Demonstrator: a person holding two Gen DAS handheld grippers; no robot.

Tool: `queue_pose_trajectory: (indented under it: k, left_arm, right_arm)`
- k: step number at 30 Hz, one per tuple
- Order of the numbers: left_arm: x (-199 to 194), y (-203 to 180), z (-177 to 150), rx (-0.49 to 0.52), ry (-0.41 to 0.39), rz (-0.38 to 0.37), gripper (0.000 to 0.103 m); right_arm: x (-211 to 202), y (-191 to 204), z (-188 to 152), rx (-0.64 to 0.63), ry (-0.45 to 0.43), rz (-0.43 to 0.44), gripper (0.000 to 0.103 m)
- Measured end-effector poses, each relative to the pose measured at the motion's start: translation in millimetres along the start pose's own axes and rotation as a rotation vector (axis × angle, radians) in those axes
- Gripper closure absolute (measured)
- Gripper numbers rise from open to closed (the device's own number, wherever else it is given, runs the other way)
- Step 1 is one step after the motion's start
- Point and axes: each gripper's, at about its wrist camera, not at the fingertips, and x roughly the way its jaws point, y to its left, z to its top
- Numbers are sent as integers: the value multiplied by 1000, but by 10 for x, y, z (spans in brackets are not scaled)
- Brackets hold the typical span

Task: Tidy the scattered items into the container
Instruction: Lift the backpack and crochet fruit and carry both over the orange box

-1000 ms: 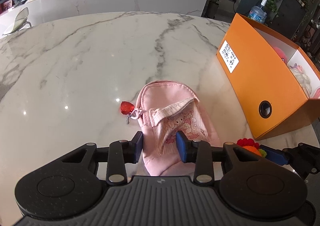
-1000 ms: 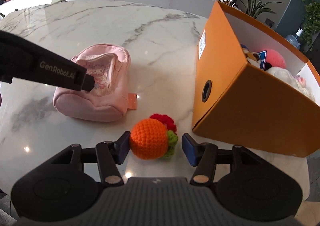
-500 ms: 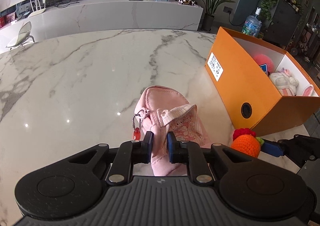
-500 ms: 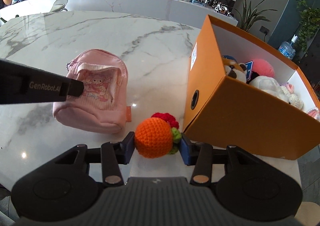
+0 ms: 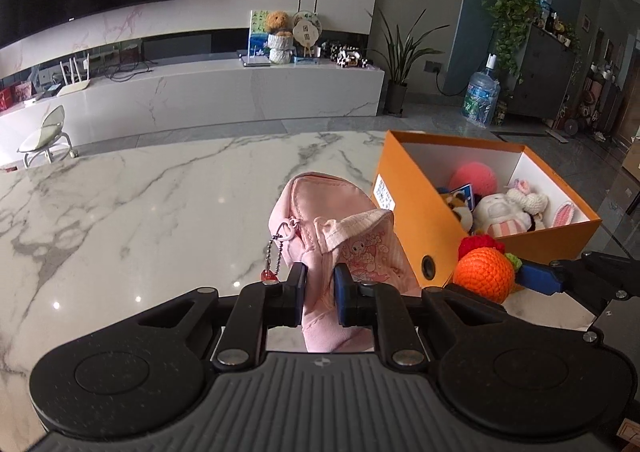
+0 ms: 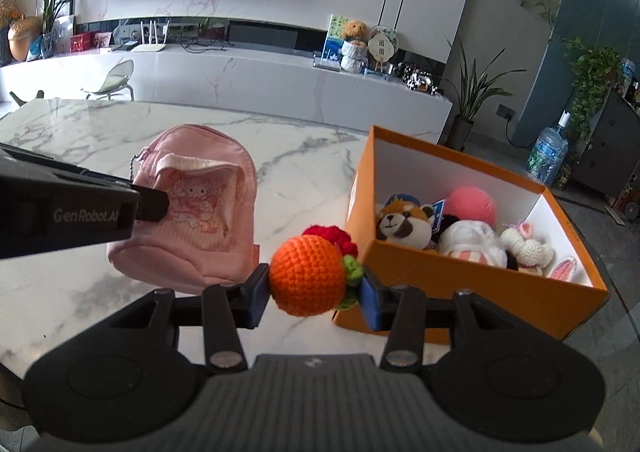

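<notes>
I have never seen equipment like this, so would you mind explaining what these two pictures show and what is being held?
There is no robot here: a person holds a two-finger gripper in each hand, and each gripper carries a wide-angle camera looking forward along its fingers. The black ribbed shape at the bottom of each picture is the gripper's own body.

One picture comes from the left gripper. It is shut on the fabric of a small pink backpack.

The other comes from the right gripper, which is shut on an orange crocheted toy. The left gripper shows there too, as the black bar on the left.

Both hang over a white marble table. On it stands an open orange box, already holding several plush toys.
</notes>
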Motion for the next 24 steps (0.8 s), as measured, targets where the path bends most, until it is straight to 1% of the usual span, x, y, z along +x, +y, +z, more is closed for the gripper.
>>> queue_pose_trajectory:
  k: [5,11,18,24]
  left_arm:
    - [-71,-237,153,41,-46,-41,86]
    - [41,-586,370,91,-75,-91,86]
    - [388,-997,668,153,-83,-127,86]
    - [780,-1230,829,194,-64,-124,86]
  right_arm:
    - [-190,-283,115,51,-69,-48,54]
    - [-218,-715,179,100,-98,-121,54]
    - [-102,-1221,226,151,-105,-180,54]
    - [213,-1548,282,196,-88,-179,54]
